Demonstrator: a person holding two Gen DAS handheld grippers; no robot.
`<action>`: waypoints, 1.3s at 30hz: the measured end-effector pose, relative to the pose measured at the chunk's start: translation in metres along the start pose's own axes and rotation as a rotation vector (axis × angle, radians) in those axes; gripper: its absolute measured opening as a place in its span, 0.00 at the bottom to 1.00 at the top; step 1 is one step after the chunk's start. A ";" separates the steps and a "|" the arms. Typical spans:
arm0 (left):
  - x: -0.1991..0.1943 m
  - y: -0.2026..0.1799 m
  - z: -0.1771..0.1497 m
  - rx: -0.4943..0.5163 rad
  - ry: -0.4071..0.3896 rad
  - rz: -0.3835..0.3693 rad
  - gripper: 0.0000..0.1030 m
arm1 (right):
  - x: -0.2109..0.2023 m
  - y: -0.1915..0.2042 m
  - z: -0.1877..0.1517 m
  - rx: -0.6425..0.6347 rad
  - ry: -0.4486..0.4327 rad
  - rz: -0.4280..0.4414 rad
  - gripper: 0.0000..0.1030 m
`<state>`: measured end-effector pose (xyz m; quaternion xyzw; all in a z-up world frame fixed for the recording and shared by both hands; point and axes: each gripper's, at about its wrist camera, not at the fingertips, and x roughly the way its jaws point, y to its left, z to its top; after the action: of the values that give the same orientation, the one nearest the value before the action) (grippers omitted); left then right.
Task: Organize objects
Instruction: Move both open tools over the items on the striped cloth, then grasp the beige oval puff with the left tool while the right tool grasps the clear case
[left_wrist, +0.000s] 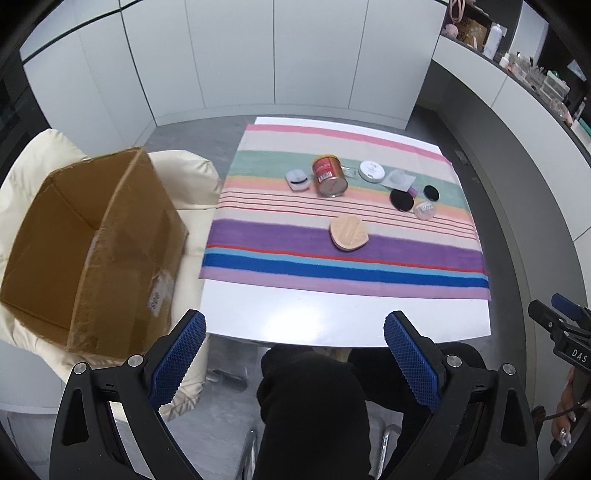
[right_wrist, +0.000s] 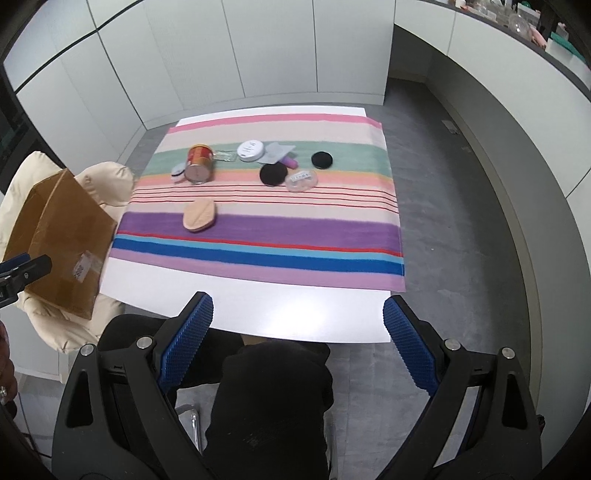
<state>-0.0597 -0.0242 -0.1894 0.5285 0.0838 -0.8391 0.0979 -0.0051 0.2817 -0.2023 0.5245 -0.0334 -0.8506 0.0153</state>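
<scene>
Nothing picked up yet: my left gripper (left_wrist: 294, 363) and right gripper (right_wrist: 298, 341) both hang spread and empty, short of the towel (left_wrist: 406, 251). On it, the can (left_wrist: 329, 176) stands mid-towel, the puff (left_wrist: 349, 233) nearer me. Next, I reckon: reach for the puff, then the box (left_wrist: 92, 243) left of the towel.

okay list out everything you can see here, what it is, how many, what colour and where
table: 1, white, centre
striped cloth: 1, multicolour, covering the table's far part
tin can: 1, red and silver, on its side, cloth's far left
round white jar: 1, right of the can
small white case: 1, left of the can
black discs: 2, cloth's right
clear lid: 1, near the discs
tan pad: 1, purple stripe
cardboard box: 1, brown, open, on cream chair
left hand-held gripper: open
right hand-held gripper: open
</scene>
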 end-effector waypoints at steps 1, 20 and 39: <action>0.003 -0.001 0.001 0.002 0.005 -0.001 0.95 | 0.003 -0.001 0.001 0.001 0.003 -0.002 0.92; 0.081 -0.038 0.038 0.058 0.084 -0.017 0.95 | 0.093 -0.005 0.043 -0.057 0.025 0.035 0.92; 0.224 -0.083 0.084 0.123 0.188 -0.075 0.95 | 0.263 -0.002 0.126 -0.219 0.036 0.064 0.92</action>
<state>-0.2489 0.0189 -0.3527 0.6064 0.0609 -0.7924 0.0254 -0.2360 0.2726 -0.3804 0.5337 0.0433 -0.8386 0.1002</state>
